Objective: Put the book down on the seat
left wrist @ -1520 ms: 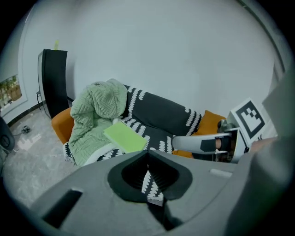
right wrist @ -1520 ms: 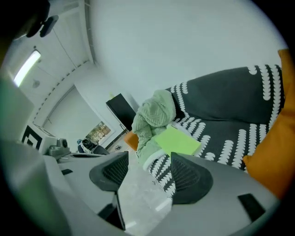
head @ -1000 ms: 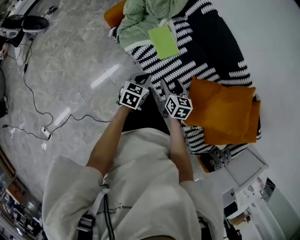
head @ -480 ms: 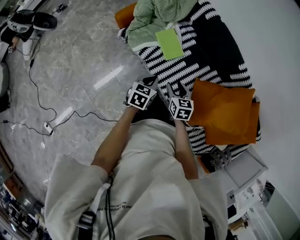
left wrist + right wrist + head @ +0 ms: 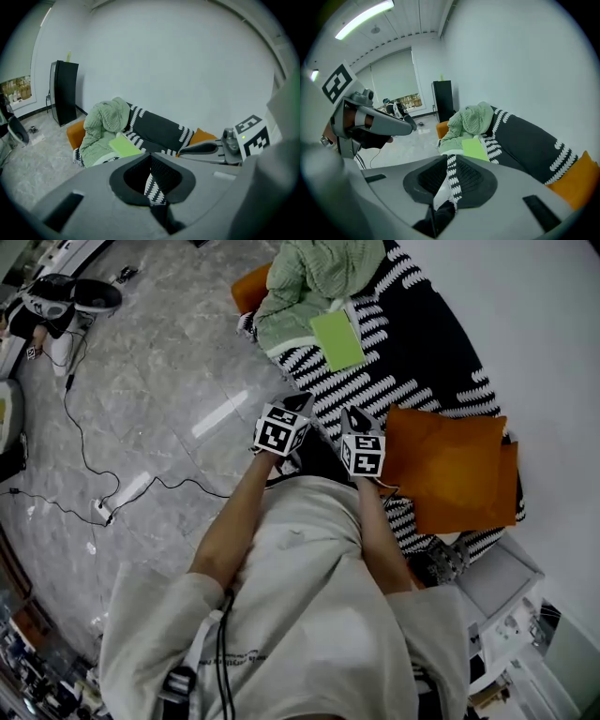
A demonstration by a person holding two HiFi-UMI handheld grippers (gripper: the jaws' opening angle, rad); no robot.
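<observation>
The lime-green book lies flat on the sofa seat, on the black-and-white striped cover. It is at the far end of the seat, right up against the green knitted blanket heaped to its left. Neither gripper touches it; both are well apart from it, held close in front of the person's chest over the near edge of the seat.

The left gripper has its jaws brought together so the tips meet, with nothing clamped. The right gripper has just been closing, and its jaws now stand a narrow slit apart. The striped cloth seen in that slit seems to be the cover lying behind the jaws rather than anything pinched, though the view is tight.

The two grippers sit side by side, the left one nearer the grey marble floor. Two orange cushions rest on the seat just to the right of the right gripper.
</observation>
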